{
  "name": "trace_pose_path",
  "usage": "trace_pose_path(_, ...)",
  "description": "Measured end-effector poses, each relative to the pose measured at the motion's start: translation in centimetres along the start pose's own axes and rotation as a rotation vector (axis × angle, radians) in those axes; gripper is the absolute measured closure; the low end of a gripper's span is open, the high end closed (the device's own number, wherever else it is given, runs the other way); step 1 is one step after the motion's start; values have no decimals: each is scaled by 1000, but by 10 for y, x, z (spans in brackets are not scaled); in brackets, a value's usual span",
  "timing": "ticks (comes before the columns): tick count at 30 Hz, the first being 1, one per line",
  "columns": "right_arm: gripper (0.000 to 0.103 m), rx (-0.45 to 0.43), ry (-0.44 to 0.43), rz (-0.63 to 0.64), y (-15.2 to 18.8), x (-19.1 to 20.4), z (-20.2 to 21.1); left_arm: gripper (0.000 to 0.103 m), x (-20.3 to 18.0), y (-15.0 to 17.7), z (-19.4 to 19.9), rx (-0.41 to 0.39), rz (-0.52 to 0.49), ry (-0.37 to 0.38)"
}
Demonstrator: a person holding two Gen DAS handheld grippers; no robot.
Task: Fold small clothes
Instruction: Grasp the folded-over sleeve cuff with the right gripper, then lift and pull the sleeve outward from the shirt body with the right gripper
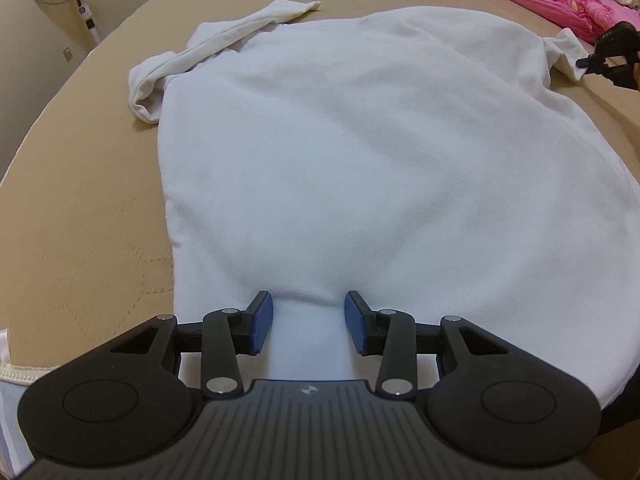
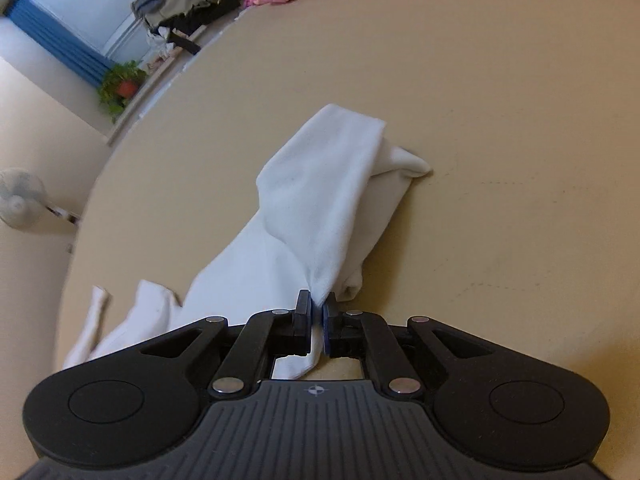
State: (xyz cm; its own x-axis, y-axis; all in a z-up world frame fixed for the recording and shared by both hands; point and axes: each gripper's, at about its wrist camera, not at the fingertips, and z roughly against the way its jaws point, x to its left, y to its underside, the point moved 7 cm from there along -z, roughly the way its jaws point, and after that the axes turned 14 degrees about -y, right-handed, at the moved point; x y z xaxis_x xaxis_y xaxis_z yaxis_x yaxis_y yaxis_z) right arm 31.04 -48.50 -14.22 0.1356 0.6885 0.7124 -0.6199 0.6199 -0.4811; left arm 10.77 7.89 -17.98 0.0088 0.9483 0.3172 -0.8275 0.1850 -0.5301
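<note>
While the white shirt [image 1: 360,152] lies spread flat across the tan bed [image 1: 80,208], the right gripper [image 2: 317,322] has its 2 pads pressed together on the edge of one sleeve [image 2: 320,208], pinching the cloth so that it rises from the mattress in a tented ridge. The left gripper [image 1: 309,322] has its blue pads [image 1: 262,322] spread wide, resting over the near edge of the shirt body with nothing between them but the cloth below.

The step in hand looks like folding that sleeve inward over the body. To do it well, the right gripper should carry the sleeve across in a low arc, keeping the pinch firm so the thin fabric does not slip, and lay it straight along the shirt's side. The left gripper would do best to press or clamp the body edge so the garment does not drag across the sheet.

From the left wrist, the whole shirt shows, including the other sleeve [image 1: 208,52] bunched at the far left, and the right gripper [image 1: 612,60] small at the far right edge. From the right wrist, only the pinched sleeve is clear, with the grip itself seen close.
</note>
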Motion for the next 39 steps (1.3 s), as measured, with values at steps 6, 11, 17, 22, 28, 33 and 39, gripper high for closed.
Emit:
trace_pose_path(6,92,-209,-145,-137,-40,-23,43,58,0,-1,0,-5,-2,8)
trace_pose_path(11,76,-252,-168,-283,-58,-51,31,58,0,-2,0,-3,-2,5)
trace_pose_path(17,70,-251,-194,-369,-78,-64,-4,58,-1,-1,1,-3,4,-5)
trace_pose_path(22,89,-234,-247,-388,-89,-59,-15,58,-1,-1,1,-3,11,-11)
trace_pose_path(28,99,-582,-292,-55,-116,14,55,58,0,-2,0,-2,15,-4)
trace_pose_path(33,99,-836,8,163,-88,47,105,58,2,-2,-2,-5,14,3)
trace_pose_path(39,98,-532,310,-343,-36,-77,63,58,3,-1,-2,-13,12,9)
